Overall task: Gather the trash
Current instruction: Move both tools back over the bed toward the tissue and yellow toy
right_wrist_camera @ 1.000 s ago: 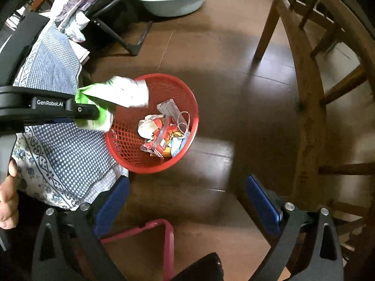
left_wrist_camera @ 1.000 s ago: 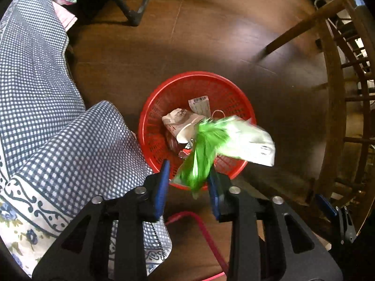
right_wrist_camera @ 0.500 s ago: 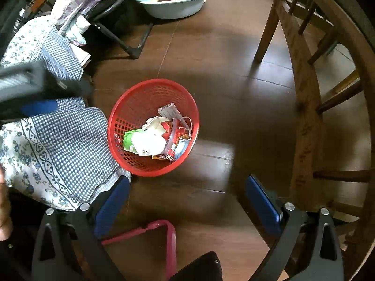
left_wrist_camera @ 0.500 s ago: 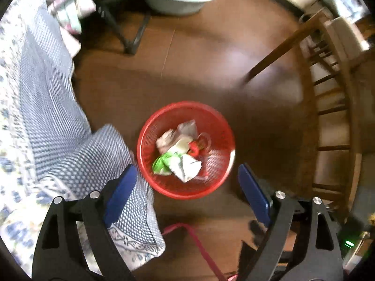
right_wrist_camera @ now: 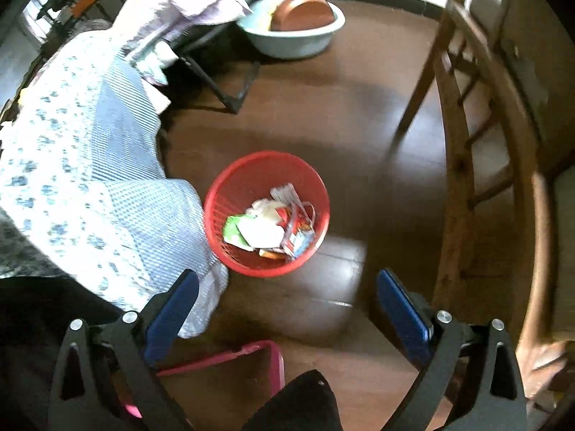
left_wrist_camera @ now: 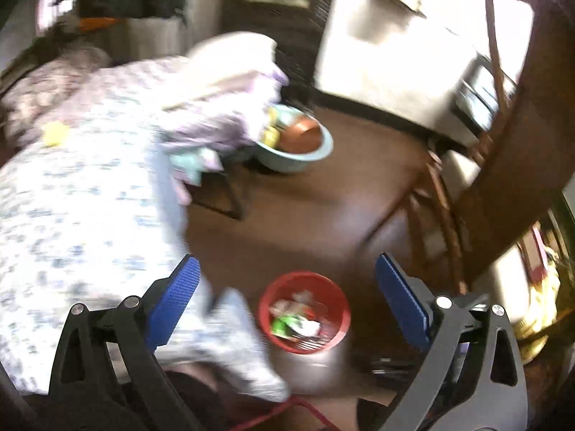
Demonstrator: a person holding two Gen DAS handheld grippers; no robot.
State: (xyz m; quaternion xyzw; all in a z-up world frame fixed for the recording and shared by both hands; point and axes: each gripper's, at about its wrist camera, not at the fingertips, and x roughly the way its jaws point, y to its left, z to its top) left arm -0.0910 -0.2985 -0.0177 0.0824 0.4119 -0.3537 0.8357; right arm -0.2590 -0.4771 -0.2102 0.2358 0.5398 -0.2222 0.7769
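A red mesh basket (left_wrist_camera: 334, 330) (right_wrist_camera: 230, 186) stands on the dark wood floor and holds several crumpled wrappers. A green and white wrapper (left_wrist_camera: 287, 324) (right_wrist_camera: 248, 230) lies on top of them. My left gripper (left_wrist_camera: 285, 294) is open and empty, raised well above and behind the basket; its view is blurred. My right gripper (right_wrist_camera: 287, 305) is open and empty, above the floor on the near side of the basket.
A bed with a blue checked and floral cover (right_wrist_camera: 82, 165) (left_wrist_camera: 79, 215) fills the left. A pale blue basin (right_wrist_camera: 291, 32) (left_wrist_camera: 298, 151) with a brown bowl sits on the floor behind. A wooden chair (right_wrist_camera: 478, 151) (left_wrist_camera: 503, 165) stands right. A pink frame (right_wrist_camera: 244, 353) lies near.
The left gripper opened and let the green and white wrapper fall into the basket, then rose and tilted up towards the room. The right gripper also drew back a little.
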